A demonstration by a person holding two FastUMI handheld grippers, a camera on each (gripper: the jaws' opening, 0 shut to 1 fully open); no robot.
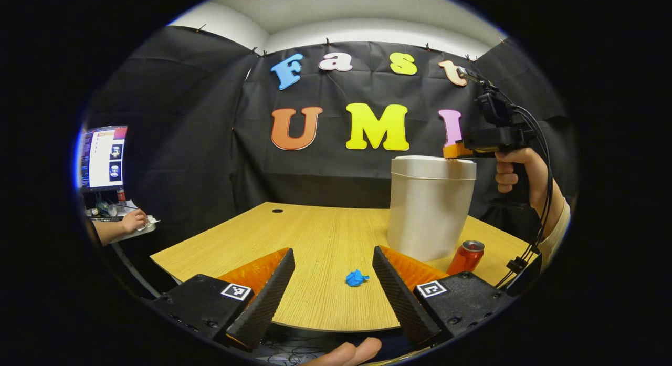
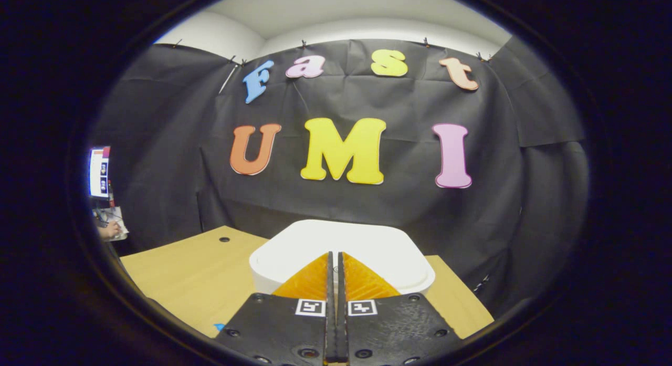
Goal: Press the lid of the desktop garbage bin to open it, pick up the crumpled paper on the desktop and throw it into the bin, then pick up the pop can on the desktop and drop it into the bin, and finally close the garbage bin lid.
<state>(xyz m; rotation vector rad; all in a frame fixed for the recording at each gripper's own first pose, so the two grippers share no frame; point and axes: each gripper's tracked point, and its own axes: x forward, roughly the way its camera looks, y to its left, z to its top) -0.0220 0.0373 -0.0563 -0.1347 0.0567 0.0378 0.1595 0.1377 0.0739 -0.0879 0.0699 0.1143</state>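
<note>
Left gripper (image 1: 333, 261): fingers spread wide with nothing between them, their ribbed inner faces hanging over the near edge of the table in the left gripper view.
Table (image 1: 315, 234): pale wood-grain top with a rounded front edge and a small dark hole near its far left.
Crumpled paper (image 1: 356, 278): a small blue wad, creased and irregular, lying on the table between the left gripper's spread fingers.
Bin (image 1: 430, 208): smooth, off-white, slightly tapered tub standing upright on the right part of the table; its lid (image 2: 367, 250) is flat, rounded at the corners, and appears closed.
Pop can (image 1: 465, 257): red metal cylinder with a silvery top, tilted, just beside the bin's base.
Right gripper (image 2: 334, 254): fingers pressed together, tips over the lid; contact is hard to judge.
</note>
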